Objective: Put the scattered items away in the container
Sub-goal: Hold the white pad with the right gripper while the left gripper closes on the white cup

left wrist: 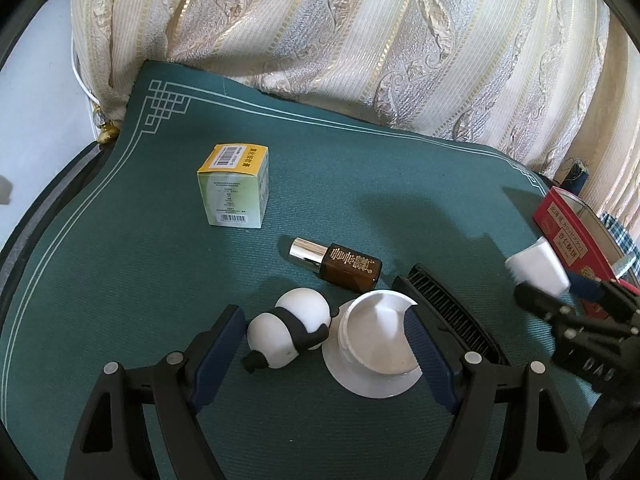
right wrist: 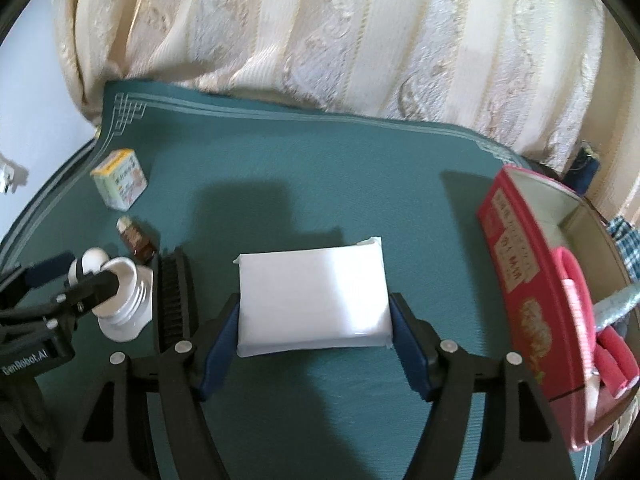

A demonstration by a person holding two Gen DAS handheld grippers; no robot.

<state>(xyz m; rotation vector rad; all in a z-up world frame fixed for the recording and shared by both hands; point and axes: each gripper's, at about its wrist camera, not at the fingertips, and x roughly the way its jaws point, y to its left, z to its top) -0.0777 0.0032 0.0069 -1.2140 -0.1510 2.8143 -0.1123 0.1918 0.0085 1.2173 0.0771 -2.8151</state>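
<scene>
We see the right gripper (right wrist: 314, 316) clamped on a white tissue pack (right wrist: 314, 300) (red tin (right wrist: 516, 272) alongside). The left gripper (left wrist: 326, 344) stands apart around a panda toy (left wrist: 288, 334) and white lid (left wrist: 376, 336).

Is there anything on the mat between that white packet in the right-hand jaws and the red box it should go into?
Nothing visible. The white packet sits between the right gripper jaws, and only bare green mat lies between it and the red box.

Comb (left wrist: 448, 316) right of jar (left wrist: 380, 340), bottle (left wrist: 340, 264) behind, tin (right wrist: 532, 300) far right
</scene>
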